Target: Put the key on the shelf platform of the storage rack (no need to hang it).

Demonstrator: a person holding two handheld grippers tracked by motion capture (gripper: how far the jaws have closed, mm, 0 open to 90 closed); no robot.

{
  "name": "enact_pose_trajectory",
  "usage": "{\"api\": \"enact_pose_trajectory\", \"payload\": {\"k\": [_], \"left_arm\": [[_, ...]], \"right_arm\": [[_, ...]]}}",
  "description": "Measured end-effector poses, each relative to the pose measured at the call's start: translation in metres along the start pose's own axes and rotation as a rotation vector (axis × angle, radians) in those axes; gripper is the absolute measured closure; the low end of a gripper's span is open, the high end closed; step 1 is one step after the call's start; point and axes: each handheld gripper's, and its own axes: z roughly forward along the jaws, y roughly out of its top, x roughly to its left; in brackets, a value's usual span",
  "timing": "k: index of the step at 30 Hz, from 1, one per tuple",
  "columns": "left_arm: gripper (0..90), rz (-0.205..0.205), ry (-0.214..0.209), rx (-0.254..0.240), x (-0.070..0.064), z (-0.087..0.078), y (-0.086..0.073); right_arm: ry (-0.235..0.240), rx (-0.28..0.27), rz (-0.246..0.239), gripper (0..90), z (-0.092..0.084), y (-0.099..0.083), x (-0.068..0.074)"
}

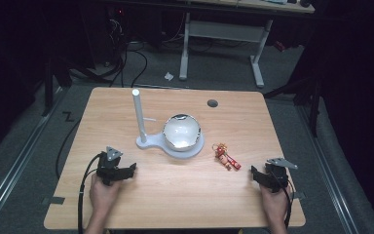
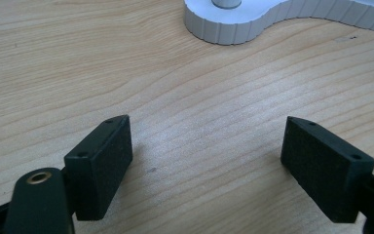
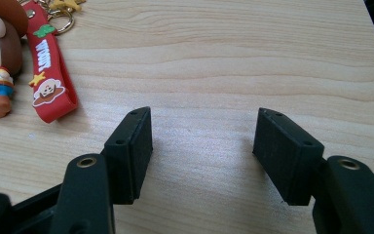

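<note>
I have both grippers resting low on the wooden surface [image 1: 175, 195], one near each front corner. My left gripper [image 1: 119, 171] has its jaws spread wide with nothing but bare wood between them; in the left gripper view [image 2: 207, 161] the ribbed edge of the white stand [image 2: 253, 22] sits ahead of it, well apart from the pads. My right gripper [image 1: 262, 176] is likewise spread open and empty, and in the right gripper view [image 3: 202, 146] I see only wood grain between its pads.

The keychain [image 1: 226, 157] lies flat on the surface, between the stand and my right gripper, near that gripper but not touching it. In the right gripper view it appears at the upper left: a small figure with a brown hat [image 3: 0, 58] beside a red strap [image 3: 48, 73], joined to gold rings.

On the stand's round base sits a shiny silver bowl [image 1: 181, 131], and a white post [image 1: 139, 114] stands upright beside it.
</note>
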Motion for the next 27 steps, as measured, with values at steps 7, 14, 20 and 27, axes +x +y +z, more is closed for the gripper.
{"api": "enact_pose_trajectory", "payload": {"k": [7, 14, 20, 27], "left_arm": [[19.5, 0.000, 0.000, 0.000, 0.0000, -0.0001, 0.0000], [19.5, -0.001, -0.001, 0.000, 0.0001, 0.0000, 0.0001], [19.6, -0.001, 0.001, 0.000, 0.0003, 0.0004, 0.0004], [19.8, -0.017, 0.007, -0.002, 0.0017, -0.0008, -0.0005]], "right_arm": [[0.000, 0.000, 0.000, 39.8, 0.0000, 0.0000, 0.0000], [0.002, -0.001, -0.005, 38.9, 0.0002, 0.0001, -0.0002], [0.004, 0.001, -0.001, 37.3, 0.0002, 0.0001, 0.0008], [0.005, 0.002, -0.006, 36.9, -0.0011, -0.0012, 0.0017]]}}
